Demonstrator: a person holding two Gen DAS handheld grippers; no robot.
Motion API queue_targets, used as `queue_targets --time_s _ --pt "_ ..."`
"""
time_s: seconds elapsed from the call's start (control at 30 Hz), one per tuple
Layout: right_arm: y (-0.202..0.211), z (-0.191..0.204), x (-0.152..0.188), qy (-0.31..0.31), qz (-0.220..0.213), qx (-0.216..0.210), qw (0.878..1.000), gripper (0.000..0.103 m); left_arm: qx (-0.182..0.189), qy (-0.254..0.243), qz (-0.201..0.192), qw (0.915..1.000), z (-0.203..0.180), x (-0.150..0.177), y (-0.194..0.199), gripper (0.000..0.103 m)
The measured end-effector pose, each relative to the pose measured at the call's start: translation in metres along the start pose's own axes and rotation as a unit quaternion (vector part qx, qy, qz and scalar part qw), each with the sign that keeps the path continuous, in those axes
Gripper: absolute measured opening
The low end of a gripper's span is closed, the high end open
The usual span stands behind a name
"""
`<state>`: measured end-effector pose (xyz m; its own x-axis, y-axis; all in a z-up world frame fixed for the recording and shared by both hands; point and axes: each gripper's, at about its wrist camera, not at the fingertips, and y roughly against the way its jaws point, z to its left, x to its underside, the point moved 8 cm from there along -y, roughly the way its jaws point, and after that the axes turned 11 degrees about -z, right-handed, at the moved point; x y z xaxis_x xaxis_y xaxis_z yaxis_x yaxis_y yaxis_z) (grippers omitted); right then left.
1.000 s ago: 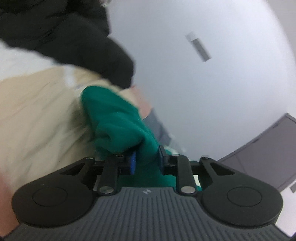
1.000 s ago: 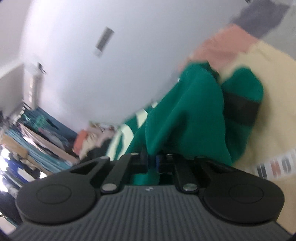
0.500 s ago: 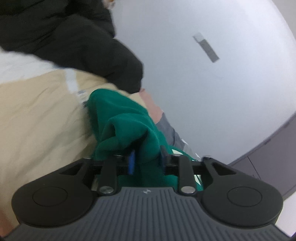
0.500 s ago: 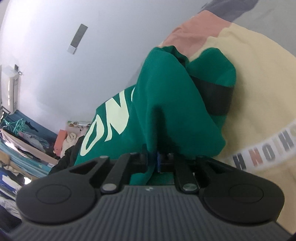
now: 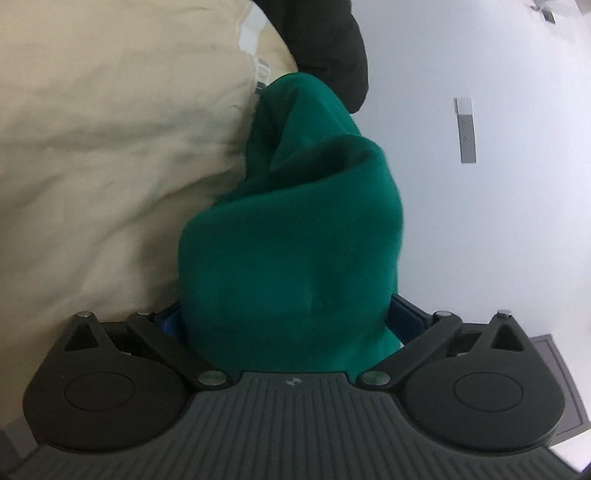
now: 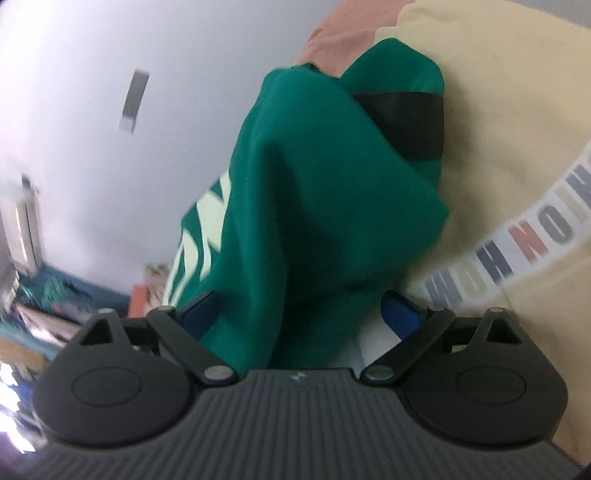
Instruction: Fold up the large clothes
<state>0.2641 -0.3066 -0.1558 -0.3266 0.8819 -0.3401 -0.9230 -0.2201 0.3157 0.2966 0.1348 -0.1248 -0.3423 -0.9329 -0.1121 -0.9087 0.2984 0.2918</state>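
White wall (image 5: 498, 240) is filling the background behind both grippers, with a small grey plate (image 5: 466, 129) fixed to it in the left wrist view.

Going left to right in that view, a cream garment (image 5: 103, 155) is spreading across the left half, a black garment (image 5: 332, 44) is lying at the top behind it, and the green sweatshirt (image 5: 295, 240) is bunching up in the middle. The left gripper (image 5: 286, 317) is pointing into this bunch; its jaws are opening, the fingers standing wide apart with the green fabric sitting loosely between them and covering most of the blue pads (image 5: 406, 314).

In the right wrist view, cluttered shelves (image 6: 29, 325) are blurring at the far left. The green sweatshirt (image 6: 303, 221) is hanging in a tall fold through the centre, its pale lettering (image 6: 207, 229) facing left and a black band (image 6: 406, 118) crossing it near the top. The right gripper (image 6: 299, 314) is also opening its jaws; the fingers are spread wide, the fabric is draping between them, and a clear gap is showing beside the right blue pad (image 6: 399, 314). A pink cloth (image 6: 340, 33) is peeking out above, and the cream garment (image 6: 498, 129) with printed letters (image 6: 528, 240) is lying to the right.
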Motion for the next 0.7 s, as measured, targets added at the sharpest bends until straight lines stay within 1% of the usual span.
queue_targets --time_s 0.1,0.17,0.27,0.3,0.47,0.5,0.53,0.57,0.6,0.63,0.67,0.7 --pt "-0.014 -0.004 -0.009 -0.046 -0.011 -0.004 0.999 0.098 0.009 0.009 -0.009 0.9999 -0.001 -0.004 -0.006 0.103" --pt "-0.024 -0.004 -0.013 -0.059 -0.013 0.002 0.998 0.099 0.009 0.016 -0.015 0.9997 0.0 -0.007 -0.011 0.103" --pt "-0.041 -0.001 -0.02 -0.066 -0.021 0.018 0.997 0.1 0.011 0.033 -0.027 0.999 0.003 -0.015 -0.017 0.103" --pt "-0.045 0.0 -0.022 -0.068 -0.024 0.024 0.997 0.103 0.011 0.037 -0.029 0.9988 0.003 -0.017 -0.019 0.103" --pt "-0.066 0.007 -0.025 -0.057 -0.039 0.059 0.996 0.103 0.01 0.023 -0.036 0.999 -0.002 -0.023 -0.03 0.102" --pt "-0.07 0.009 -0.026 -0.05 -0.041 0.062 0.996 0.103 0.011 0.018 -0.039 0.999 -0.003 -0.024 -0.029 0.1" --pt "-0.071 0.009 -0.026 -0.041 -0.041 0.063 0.996 0.103 0.008 0.009 -0.043 0.999 -0.003 -0.025 -0.029 0.09" --pt "-0.074 0.012 -0.025 -0.023 -0.036 0.059 0.997 0.103 0.002 -0.001 -0.044 0.999 -0.004 -0.025 -0.028 0.086" --pt "-0.076 0.015 -0.025 -0.01 -0.034 0.051 0.998 0.099 0.0 -0.006 -0.043 0.999 -0.004 -0.025 -0.029 0.08" --pt "-0.077 0.019 -0.023 -0.002 -0.033 0.045 0.998 0.091 0.003 -0.006 -0.042 0.9991 -0.004 -0.026 -0.029 0.07" --pt "-0.076 0.019 -0.023 0.006 -0.031 0.039 0.999 0.076 0.007 -0.005 -0.039 0.9992 -0.007 -0.027 -0.028 0.066" --pt "-0.077 0.018 -0.023 0.008 -0.026 0.033 0.999 0.07 0.009 -0.005 -0.038 0.9992 -0.01 -0.028 -0.028 0.059"
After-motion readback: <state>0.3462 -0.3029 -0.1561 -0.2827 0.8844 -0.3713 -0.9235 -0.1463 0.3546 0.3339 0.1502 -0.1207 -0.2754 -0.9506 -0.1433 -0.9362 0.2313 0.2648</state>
